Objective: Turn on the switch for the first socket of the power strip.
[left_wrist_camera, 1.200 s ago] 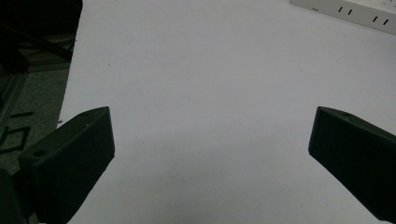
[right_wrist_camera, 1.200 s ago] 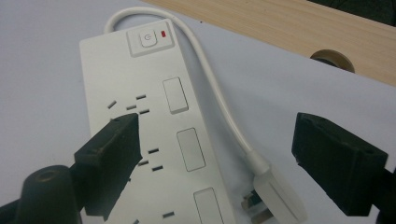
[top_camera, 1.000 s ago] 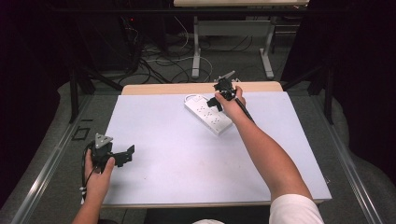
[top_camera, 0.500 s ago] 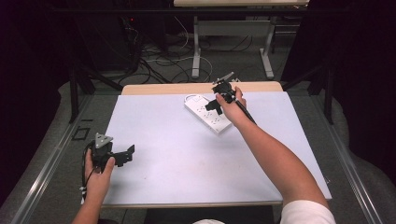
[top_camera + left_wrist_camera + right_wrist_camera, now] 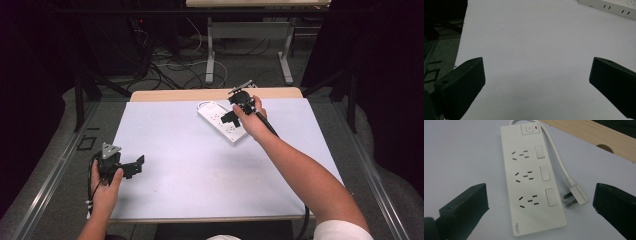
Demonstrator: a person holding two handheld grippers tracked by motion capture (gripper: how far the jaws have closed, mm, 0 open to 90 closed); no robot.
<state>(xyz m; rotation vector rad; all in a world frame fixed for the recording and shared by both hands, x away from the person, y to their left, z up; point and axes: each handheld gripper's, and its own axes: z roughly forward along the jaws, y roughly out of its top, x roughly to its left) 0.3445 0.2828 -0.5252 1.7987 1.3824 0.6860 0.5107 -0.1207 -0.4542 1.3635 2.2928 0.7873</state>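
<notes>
Little is changing since the earlier high views: the right hand is edging only slightly over the strip, and the left hand is keeping its place at the near-left corner.

A white power strip is lying flat on the far middle of the table, close to the wooden strip along the far edge. In the high view its long axis is running diagonally, from far-left to near-right. In the right gripper view it is lying almost straight ahead, its long axis running away from the camera, with three socket groups and three rocker switches along one side. A round button with a small red mark is sitting at the far end, where the cord is leaving. The cord is curving back beside the strip to a plug, which is lying just beside the near switch. Small print is showing at the strip's near corner, too tiny to read.

The right gripper is hovering directly over the strip, jaws spread wide, one to each side, gripping nothing. It is by far the nearer tool, and I judge any coming grasp will be across the strip's short width.

The left gripper is sitting well apart from the strip, jaws also spread and holding nothing.
</notes>
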